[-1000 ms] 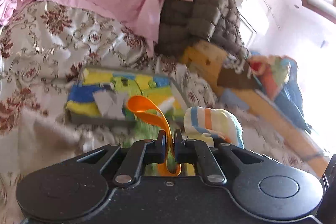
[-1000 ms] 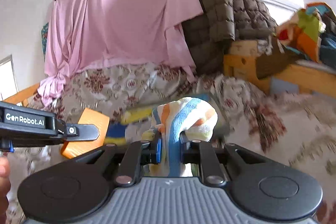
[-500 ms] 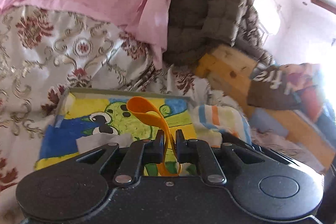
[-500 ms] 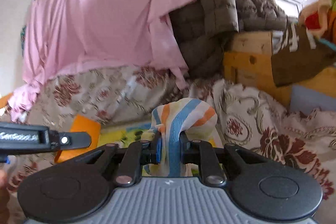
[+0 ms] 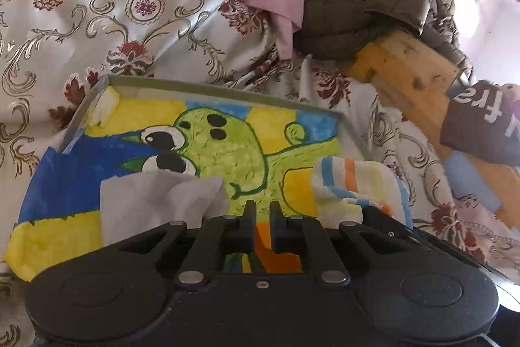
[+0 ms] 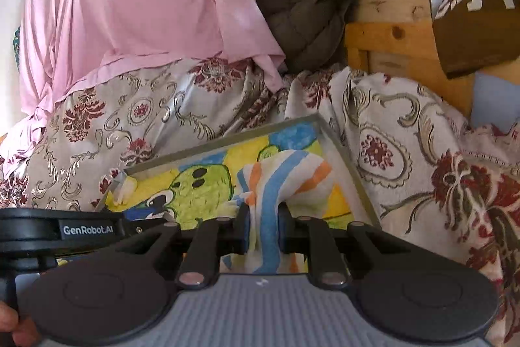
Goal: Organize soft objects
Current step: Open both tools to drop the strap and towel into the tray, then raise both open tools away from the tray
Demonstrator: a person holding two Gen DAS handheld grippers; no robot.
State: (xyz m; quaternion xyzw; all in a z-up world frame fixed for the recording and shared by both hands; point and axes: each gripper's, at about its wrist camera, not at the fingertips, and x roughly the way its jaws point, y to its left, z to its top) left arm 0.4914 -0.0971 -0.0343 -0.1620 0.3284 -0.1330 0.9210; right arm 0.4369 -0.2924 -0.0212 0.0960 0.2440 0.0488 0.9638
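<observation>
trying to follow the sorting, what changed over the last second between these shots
Both grippers came down over the painted tray. The left gripper no longer shows the orange strap looping above its fingers; it lies low between them. The right gripper jaws have just been opening around the striped cloth. The grey cloth stayed in the tray.

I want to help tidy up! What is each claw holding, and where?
The right claw pinches the striped cloth by a bunched fold. The left claw seems to have an orange strip between its tips.
</observation>
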